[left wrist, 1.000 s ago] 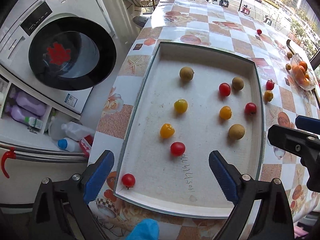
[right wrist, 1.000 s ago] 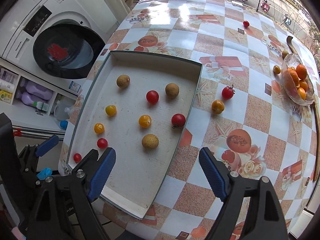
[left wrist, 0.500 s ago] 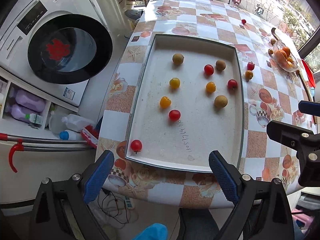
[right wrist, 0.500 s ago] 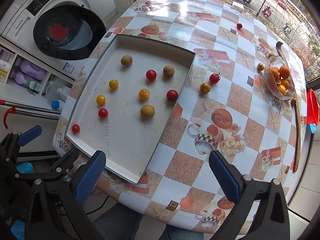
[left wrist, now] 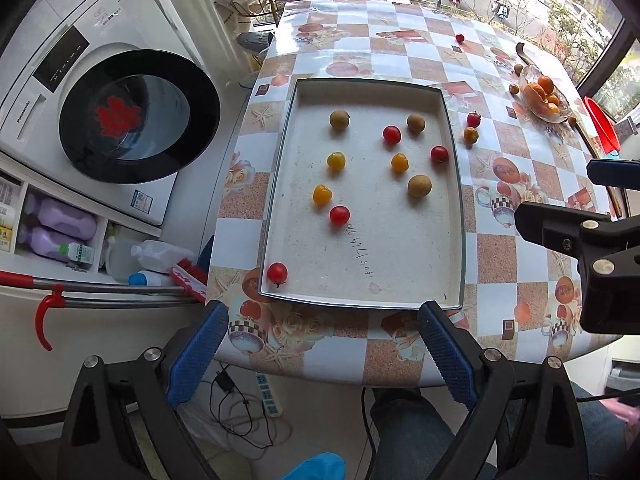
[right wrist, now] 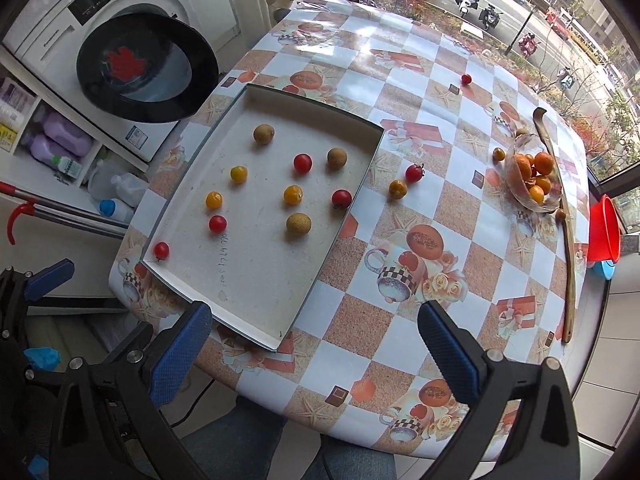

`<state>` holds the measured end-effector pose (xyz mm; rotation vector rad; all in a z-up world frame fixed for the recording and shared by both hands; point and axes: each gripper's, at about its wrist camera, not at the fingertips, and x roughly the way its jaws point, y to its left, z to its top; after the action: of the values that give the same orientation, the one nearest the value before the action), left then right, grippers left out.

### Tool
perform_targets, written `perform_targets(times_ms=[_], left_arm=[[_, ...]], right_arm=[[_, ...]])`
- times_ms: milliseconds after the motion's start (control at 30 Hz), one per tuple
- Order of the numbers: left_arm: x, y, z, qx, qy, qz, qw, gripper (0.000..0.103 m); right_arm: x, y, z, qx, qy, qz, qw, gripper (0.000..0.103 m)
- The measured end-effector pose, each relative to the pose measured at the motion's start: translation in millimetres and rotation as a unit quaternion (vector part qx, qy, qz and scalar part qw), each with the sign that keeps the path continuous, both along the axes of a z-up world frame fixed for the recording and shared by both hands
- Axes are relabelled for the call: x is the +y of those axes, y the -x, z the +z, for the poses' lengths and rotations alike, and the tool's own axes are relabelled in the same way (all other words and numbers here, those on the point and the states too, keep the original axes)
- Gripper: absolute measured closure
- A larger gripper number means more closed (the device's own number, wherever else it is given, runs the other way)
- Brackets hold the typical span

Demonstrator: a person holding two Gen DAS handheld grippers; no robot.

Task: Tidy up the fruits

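Both claws hang above the near edge of the worktop (right wrist: 472, 128), which wears a checked cloth printed with cups and fruit. The left claw (left wrist: 320, 354) has its blue pads spread wide with nothing between them; the right claw (right wrist: 316, 340) has just been opening and stands equally wide apart and bare. The fruits lie mostly in a shallow grey tray (left wrist: 448, 264) on the left half of the worktop. Seen from the left wrist with the tray as a clock face, a brown round fruit (left wrist: 339, 119) sits at 11 o'clock, another brown fruit (left wrist: 415, 123) at 1, with a red tomato (left wrist: 391, 134) just beside it. A yellow tomato (left wrist: 335, 161) lies at 10, an orange one (left wrist: 399, 162) near the centre, a second red tomato (left wrist: 439, 154) at 3 by the tray wall, and a third brown fruit (left wrist: 419, 185) at 4. A yellow-orange tomato (left wrist: 322, 194) and a red one (left wrist: 339, 215) sit close together at 8, and a lone red tomato (left wrist: 277, 272) rests in the 7 o'clock corner. Outside the tray, at 2 o'clock, a red tomato (right wrist: 414, 172) and an orange tomato (right wrist: 397, 189) lie near each other on the cloth, and one small red tomato (right wrist: 465, 78) sits far off at 12. A glass bowl (right wrist: 516, 196) holding oranges (right wrist: 543, 162) stands at the right edge, beside a long wooden strip (right wrist: 570, 264). A washing machine (left wrist: 76, 60) stands left of the worktop
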<state>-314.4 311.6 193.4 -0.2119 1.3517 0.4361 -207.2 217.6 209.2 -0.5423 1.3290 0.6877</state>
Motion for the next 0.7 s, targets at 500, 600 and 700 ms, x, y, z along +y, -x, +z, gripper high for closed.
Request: perform_targets(times_ms=[500, 600, 700], left_arm=[[2, 0, 11, -0.017, 0.000, -0.004, 0.9998, 0.007], [3, -1, 11, -0.019, 0.001, -0.002, 0.9998, 0.007], [3, -2, 12, -0.021, -0.002, -0.002, 0.9998, 0.007]], right_arm=[[4, 5, 5, -0.005, -0.004, -0.002, 1.000, 0.000], [6, 6, 5, -0.005, -0.003, -0.002, 1.000, 0.000], [6, 6, 5, -0.006, -0.003, -0.002, 1.000, 0.000]])
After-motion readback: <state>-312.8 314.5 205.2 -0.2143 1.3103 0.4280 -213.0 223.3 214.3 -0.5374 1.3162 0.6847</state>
